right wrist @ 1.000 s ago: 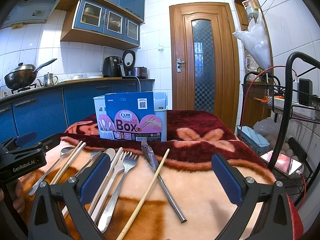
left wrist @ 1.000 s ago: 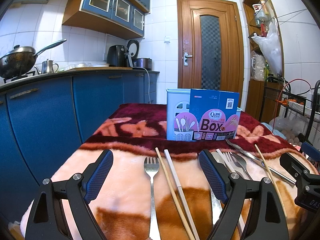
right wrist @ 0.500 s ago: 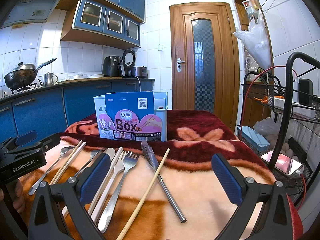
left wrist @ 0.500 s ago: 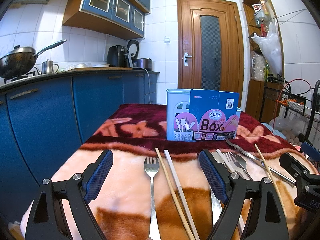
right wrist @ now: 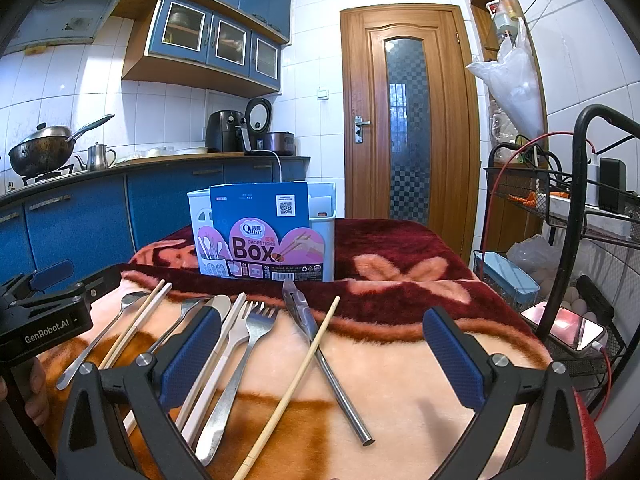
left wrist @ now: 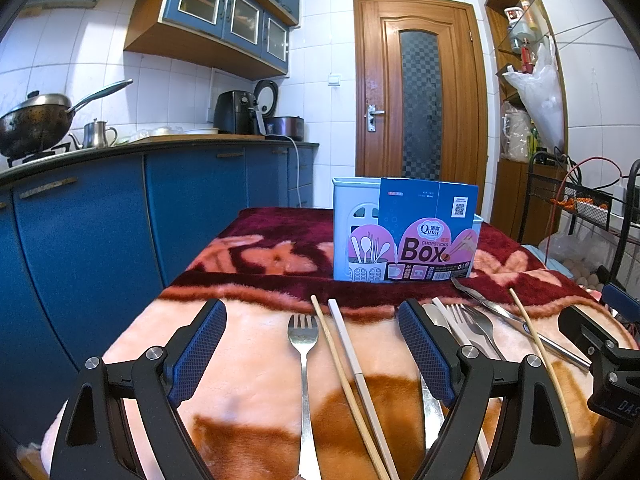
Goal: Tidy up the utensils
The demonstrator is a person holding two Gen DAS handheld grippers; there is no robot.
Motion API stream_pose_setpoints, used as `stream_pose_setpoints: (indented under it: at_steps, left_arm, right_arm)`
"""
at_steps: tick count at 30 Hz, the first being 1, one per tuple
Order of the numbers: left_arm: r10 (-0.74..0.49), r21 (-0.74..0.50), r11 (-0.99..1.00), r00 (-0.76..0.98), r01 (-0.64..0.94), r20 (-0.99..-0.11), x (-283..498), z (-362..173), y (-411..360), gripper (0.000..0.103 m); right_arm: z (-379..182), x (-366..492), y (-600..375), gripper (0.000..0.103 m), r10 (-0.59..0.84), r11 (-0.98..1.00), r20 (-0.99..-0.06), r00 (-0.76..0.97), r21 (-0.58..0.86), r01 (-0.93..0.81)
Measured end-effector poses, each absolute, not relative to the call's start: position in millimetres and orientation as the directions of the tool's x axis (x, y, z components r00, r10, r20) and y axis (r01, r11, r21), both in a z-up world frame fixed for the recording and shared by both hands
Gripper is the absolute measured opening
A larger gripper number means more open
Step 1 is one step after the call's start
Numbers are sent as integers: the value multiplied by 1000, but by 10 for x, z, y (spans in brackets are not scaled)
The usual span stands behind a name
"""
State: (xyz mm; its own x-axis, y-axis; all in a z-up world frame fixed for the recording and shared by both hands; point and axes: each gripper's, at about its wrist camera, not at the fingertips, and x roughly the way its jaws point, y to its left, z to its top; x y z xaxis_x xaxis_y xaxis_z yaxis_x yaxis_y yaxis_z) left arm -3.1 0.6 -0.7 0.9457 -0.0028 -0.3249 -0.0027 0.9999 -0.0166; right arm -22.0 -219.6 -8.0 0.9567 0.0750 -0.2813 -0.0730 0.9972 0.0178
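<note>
Both claws hover spread and empty above the blanket-covered table (left wrist: 248,344). Your left claw (left wrist: 312,344) brackets a fork (left wrist: 304,332) and two chopsticks (left wrist: 340,344); your right claw (right wrist: 320,344) brackets a second fork (right wrist: 256,324), a bamboo chopstick (right wrist: 308,356) and steel tongs (right wrist: 316,332). The pale-blue chopsticks box (left wrist: 406,228) stands upright beyond the row, apparently unfilled. Nothing is lifted yet. Choose one utensil, centre it between the pads, pinch its handle mid-length, and lift clear of neighbours lying just beside it before carrying toward the box.
</note>
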Motion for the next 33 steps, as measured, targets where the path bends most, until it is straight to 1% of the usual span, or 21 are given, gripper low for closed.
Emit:
stream_pose_setpoints:
  at_steps: [33]
  left_arm:
    - [3,-12,1000,944,-7,-329,-38,-4,29,89]
  right_arm:
    - [-78,-219,-2179,103,71,997,-277,958,20,-68]
